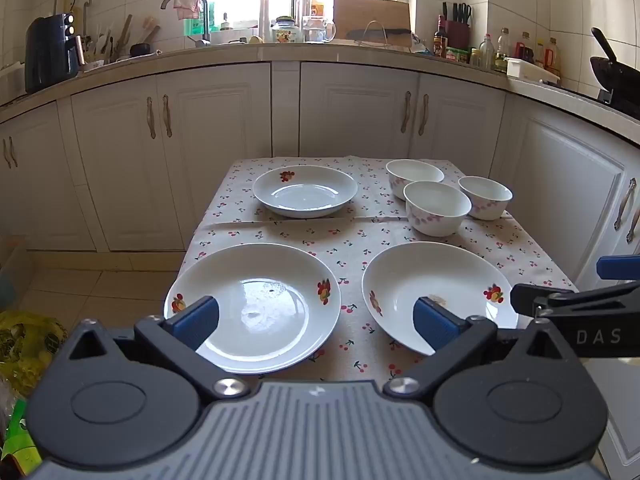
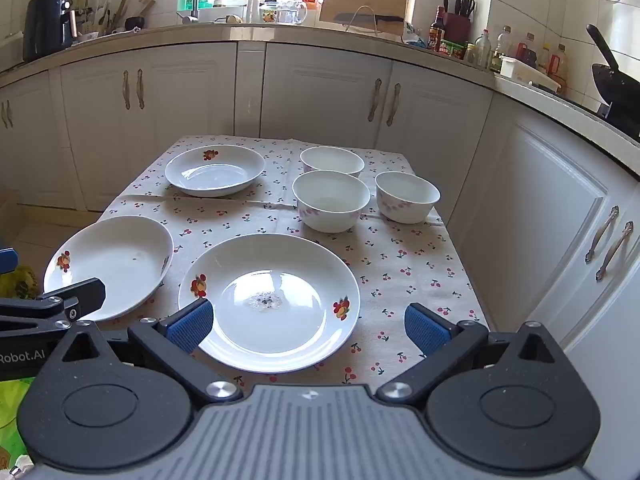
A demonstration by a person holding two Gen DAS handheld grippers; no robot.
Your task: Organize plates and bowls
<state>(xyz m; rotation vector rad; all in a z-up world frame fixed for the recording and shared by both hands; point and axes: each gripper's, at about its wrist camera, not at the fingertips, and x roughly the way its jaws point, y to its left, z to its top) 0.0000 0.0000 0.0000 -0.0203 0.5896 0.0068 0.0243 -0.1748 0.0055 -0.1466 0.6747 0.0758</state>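
Both grippers hover at the near edge of the table (image 1: 280, 232), nothing held. Left gripper (image 1: 316, 322): jaws wide, empty. Right gripper (image 2: 310, 326): jaws wide, empty.

Layout relative to the grippers:
- Left plate (image 1: 252, 306) sits right ahead of the left gripper, its near rim just past the left fingertip.
- Right plate (image 2: 269, 302) is right ahead of the right gripper; its near-left rim is behind that gripper's left fingertip, and there is bare cloth in front of the other finger.
- Far plate (image 1: 305, 190) lies well beyond the left gripper, ahead and slightly left.
- Three bowls (image 2: 331, 200) are clustered beyond the right gripper, close together; whether they touch can't be told.
- None of it is stacked yet, so the task looks to be at its start.

Risks from here:
- Glazed, shallow rims: a pinch on the rim edge can slip and tilt a plate, and a drop means a chip.
- The near plates sit close to each other and to the table's near edge; dragging one instead of lifting it could knock its neighbour or push it off.
- The tablecloth (image 2: 400, 264) is loose, with a fold across the middle, so a sliding plate may bunch it and shift the bowls.
- The grippers are side by side, each visible in the other's view. Reaching across for the same plate risks a clash.
- The bowls are tightly grouped, so wide jaws coming down on one could bump the next.
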